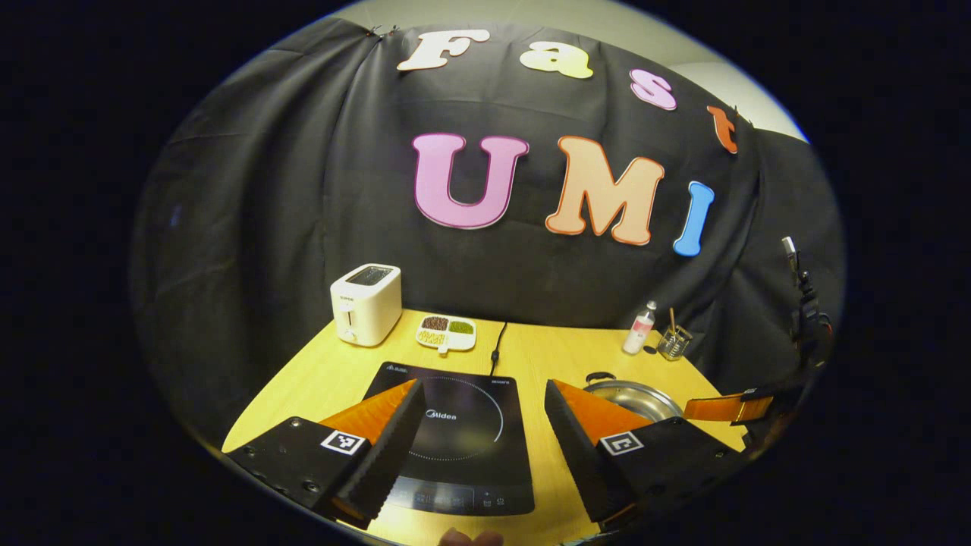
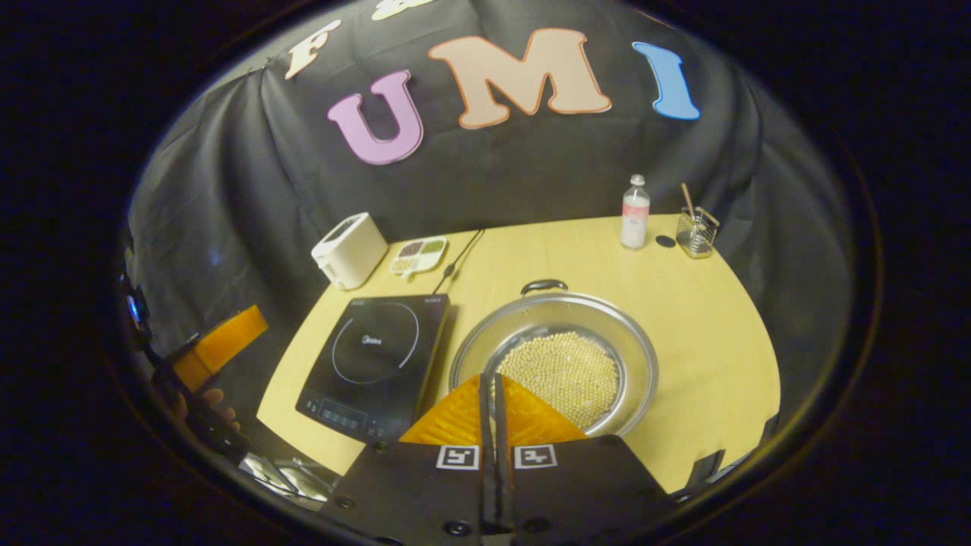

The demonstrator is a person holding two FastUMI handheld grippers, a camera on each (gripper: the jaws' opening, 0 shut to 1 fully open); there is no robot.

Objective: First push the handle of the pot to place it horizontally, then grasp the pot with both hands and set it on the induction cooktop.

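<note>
A steel pot (image 2: 557, 364) holding pale round beans stands on the wooden table (image 2: 705, 334), right of the black induction cooktop (image 2: 375, 356). Its dark loop handle (image 2: 544, 286) sits on the far rim, pointing at the wall. My right gripper (image 2: 489, 379) is shut, fingers together over the pot's near rim, with nothing visible between them. My left gripper (image 1: 482, 387) is open and hovers over the cooktop (image 1: 463, 425), nothing between its fingers. In the left gripper view the pot (image 1: 633, 398) lies to the right, with the right gripper (image 1: 728, 408) beside it.
A white toaster (image 1: 366, 303) and a divided dish (image 1: 446, 332) of grains stand at the back left. The cooktop's cable (image 1: 497, 345) runs toward the wall. A small bottle (image 2: 636, 212) and a wire holder (image 2: 696, 231) stand at the back right. A hand (image 2: 205, 402) holds the left gripper (image 2: 220, 345).
</note>
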